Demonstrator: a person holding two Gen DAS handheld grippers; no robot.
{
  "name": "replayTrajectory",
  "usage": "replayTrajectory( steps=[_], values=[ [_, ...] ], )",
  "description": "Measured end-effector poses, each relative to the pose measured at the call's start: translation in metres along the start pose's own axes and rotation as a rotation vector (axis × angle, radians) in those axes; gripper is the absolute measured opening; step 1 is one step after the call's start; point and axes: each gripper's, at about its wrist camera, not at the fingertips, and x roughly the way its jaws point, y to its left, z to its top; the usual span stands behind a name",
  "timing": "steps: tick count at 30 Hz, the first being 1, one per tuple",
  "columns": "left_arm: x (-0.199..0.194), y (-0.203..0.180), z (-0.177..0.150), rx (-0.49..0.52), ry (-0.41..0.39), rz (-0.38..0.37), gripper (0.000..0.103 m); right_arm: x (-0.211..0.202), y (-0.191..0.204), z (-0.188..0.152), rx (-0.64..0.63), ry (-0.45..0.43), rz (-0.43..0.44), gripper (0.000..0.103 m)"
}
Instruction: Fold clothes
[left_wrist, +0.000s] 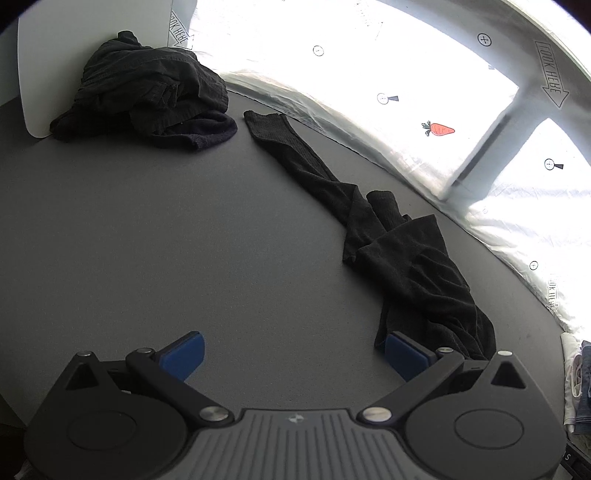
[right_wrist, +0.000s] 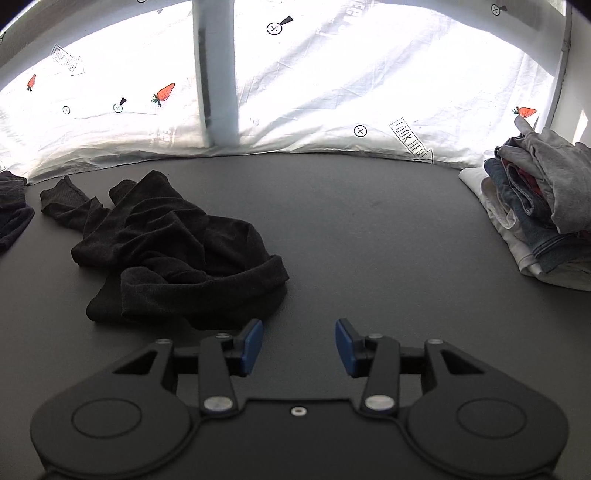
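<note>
Black knit garment (right_wrist: 173, 254) lies crumpled on the grey table (right_wrist: 369, 236), just ahead and to the left of the right gripper (right_wrist: 299, 347), whose blue pads stand parted and empty. The left gripper (left_wrist: 295, 354) gapes wide, its right-hand pad at the garment's edge, a dark heap (left_wrist: 147, 92) far ahead, folded stack (right_wrist: 539, 210) right

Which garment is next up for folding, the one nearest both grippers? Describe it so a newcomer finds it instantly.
Start at the dark grey table in front of the white carrot-print sheet. Near its middle lies a crumpled black long-sleeved garment, one sleeve stretched out flat toward the sheet. Unlike the heaped dark pile in the far corner or the stack of folded mixed-colour clothes, it lies alone.
</note>
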Motion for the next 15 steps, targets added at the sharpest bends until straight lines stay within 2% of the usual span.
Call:
replayTrajectory(
  steps=[4, 10, 15],
  values=[
    [0.018, -0.010, 0.012, 0.001, 0.006, 0.001, 0.100, 0.020, -0.001, 0.018, -0.001, -0.013, 0.015, 0.046],
    [0.061, -0.028, 0.041, 0.013, 0.044, -0.001, 0.099, 0.078, 0.007, 0.057, -0.031, 0.006, 0.040, 0.046],
    [0.111, -0.046, 0.062, 0.086, 0.102, 0.010, 0.100, 0.133, 0.024, 0.084, -0.087, 0.052, 0.146, 0.049]
  ],
)
